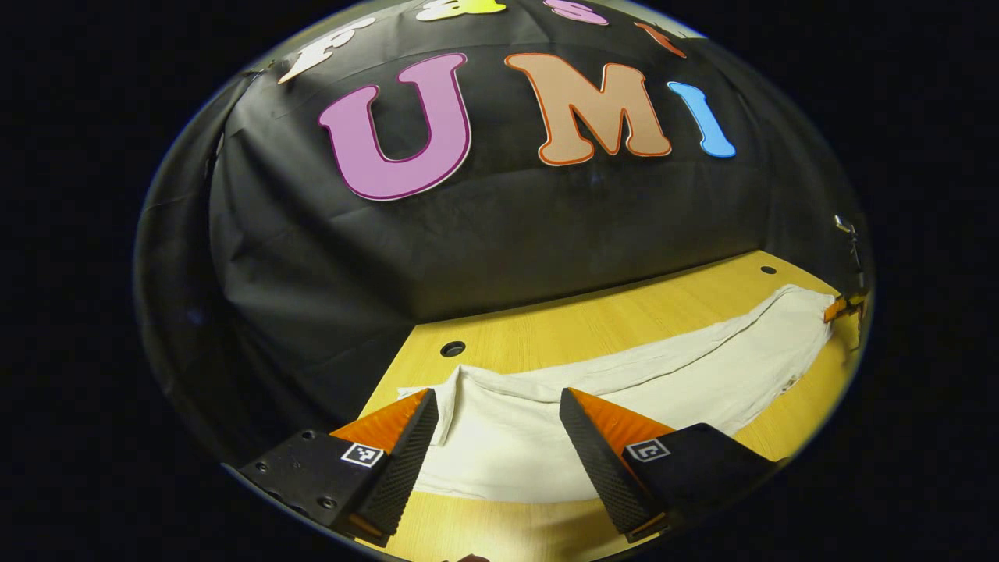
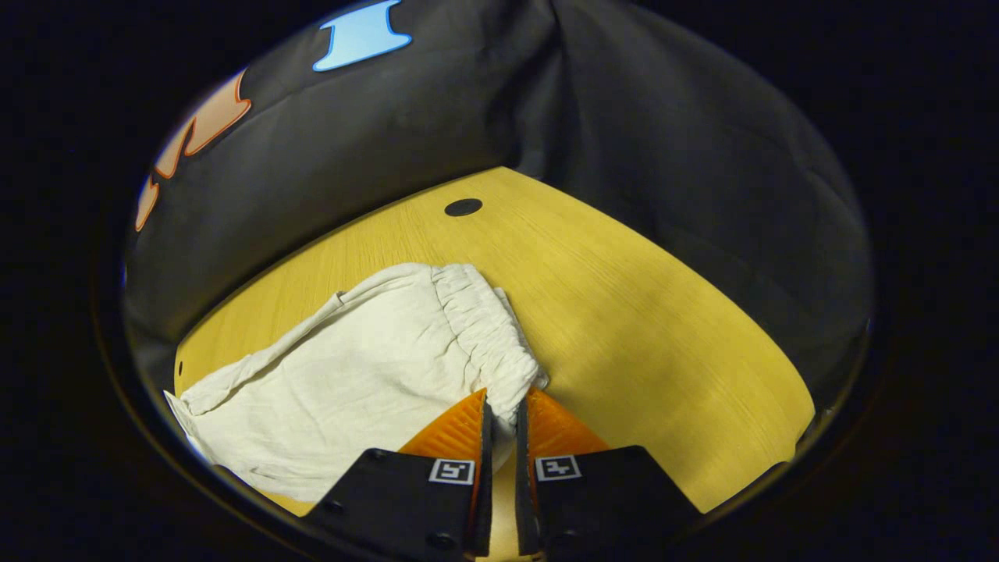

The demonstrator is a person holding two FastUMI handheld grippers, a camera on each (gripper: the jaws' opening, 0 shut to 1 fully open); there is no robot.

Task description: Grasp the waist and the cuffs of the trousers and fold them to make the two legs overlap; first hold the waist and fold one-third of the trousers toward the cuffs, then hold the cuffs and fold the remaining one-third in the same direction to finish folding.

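The trousers (image 2: 351,382) are light, limp cloth: right tool (image 2: 500,417) pinches the gathered waist (image 2: 488,343); left tool (image 1: 493,445), spread, should take the cuffs (image 1: 449,402).

No readable words, brand names or numbers stand on anything here. The only signs are small square black-and-white coded markers, one on each finger block. In the left gripper view, one marker (image 1: 362,454) sits at the lower left and another (image 1: 648,449) at the lower right of centre. In the right gripper view, a pair of markers (image 2: 453,471) sits side by side at the bottom centre. Their patterns spell nothing legible.
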